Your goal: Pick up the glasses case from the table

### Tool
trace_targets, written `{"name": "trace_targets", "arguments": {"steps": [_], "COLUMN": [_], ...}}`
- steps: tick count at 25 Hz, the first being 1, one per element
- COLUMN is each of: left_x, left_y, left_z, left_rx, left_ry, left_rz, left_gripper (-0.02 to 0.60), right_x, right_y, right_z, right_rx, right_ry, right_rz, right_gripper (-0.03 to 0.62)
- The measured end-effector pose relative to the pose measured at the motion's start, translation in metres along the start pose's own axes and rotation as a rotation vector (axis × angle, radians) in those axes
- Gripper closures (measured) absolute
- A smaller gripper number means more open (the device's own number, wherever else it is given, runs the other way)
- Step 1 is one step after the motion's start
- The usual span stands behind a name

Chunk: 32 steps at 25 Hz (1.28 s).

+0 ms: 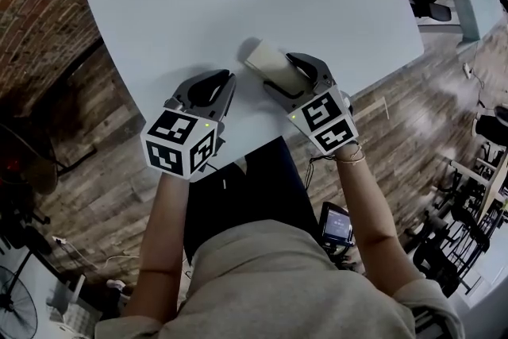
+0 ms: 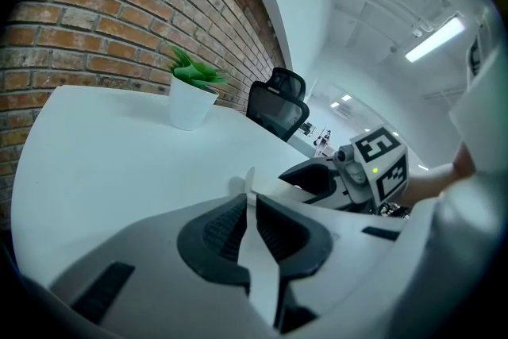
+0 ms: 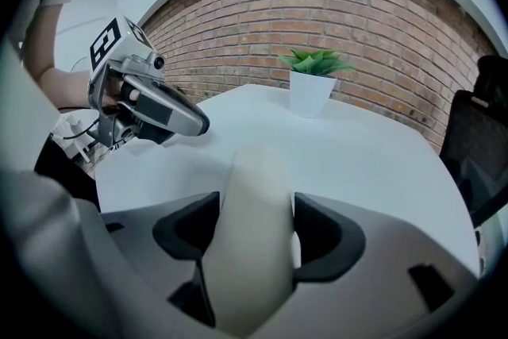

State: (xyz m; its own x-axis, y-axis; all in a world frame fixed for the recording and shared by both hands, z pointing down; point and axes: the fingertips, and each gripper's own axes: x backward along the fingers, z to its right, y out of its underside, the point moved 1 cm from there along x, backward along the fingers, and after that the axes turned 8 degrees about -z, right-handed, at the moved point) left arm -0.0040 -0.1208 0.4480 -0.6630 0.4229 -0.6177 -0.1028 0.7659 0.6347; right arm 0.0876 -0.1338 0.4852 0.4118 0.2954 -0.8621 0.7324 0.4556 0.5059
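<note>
Right gripper view looks along the right hand-held gripper (image 3: 255,230), and its two dark jaws press on the glasses case (image 3: 252,171) from both sides. The case is pale beige, long and rounded. It runs between the jaws and its far end sticks out in front of them, over the white surface (image 3: 373,147). Whether this far end rests on the surface or hangs just above it, I cannot tell.

From the head view, the same case (image 1: 270,61) lies near the front edge of the surface, in the right hand-held gripper (image 1: 292,79), and points away from the person toward the upper left. The left hand-held gripper (image 1: 208,87) is beside it, apart from the case, also above the front edge. In the left gripper view the jaws of this left hand-held gripper (image 2: 250,226) stand together with nothing between them.

Only the head view shows both arms, the person's lap and the wooden floor (image 1: 413,115) around the surface. Each gripper view shows the other hand-held gripper from the side. They also show the white pot of the green plant (image 3: 311,83) at the far side of the surface, while the head view gives only its leaves. The brick wall (image 3: 317,4) stands behind the plant, and a black office chair (image 2: 278,103) stands beyond the surface.
</note>
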Motion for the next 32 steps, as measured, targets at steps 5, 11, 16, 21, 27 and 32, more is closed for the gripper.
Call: {"name": "trace_targets", "arguments": {"steps": [5,11,16,21,27,32], "left_x": [-0.005,-0.015,-0.016,-0.021,-0.014,-0.005], "left_y": [0.002,-0.006,-0.009,-0.006,-0.004,-0.003], "left_z": [0.003,0.02,0.021,0.026,0.028,0.032], "left_rx": [0.076,0.196,0.33,0.316,0.304,0.304], "left_ry": [0.066,0.225,0.307,0.318,0.332,0.343], "left_rz": [0.007,0.029,0.064,0.03,0.022,0.018], "left_gripper": [0.472,0.322,0.313,0.314,0.305,0.312], "right_x": [0.009,0.022,0.029,0.032,0.034,0.04], "right_y": [-0.007,-0.021,-0.029,-0.037,-0.039,-0.042], "right_z": [-0.002,-0.012,-0.031,-0.052,-0.06,-0.067], "right_rx": [-0.018,0.06,0.148,0.19,0.202,0.237], "right_ry": [-0.003,0.003,-0.01,-0.04,-0.031,0.002], "right_rz": [0.048,0.107,0.157,0.193,0.221,0.224], "right_gripper": [0.302,0.302,0.301,0.301,0.303,0.301]}}
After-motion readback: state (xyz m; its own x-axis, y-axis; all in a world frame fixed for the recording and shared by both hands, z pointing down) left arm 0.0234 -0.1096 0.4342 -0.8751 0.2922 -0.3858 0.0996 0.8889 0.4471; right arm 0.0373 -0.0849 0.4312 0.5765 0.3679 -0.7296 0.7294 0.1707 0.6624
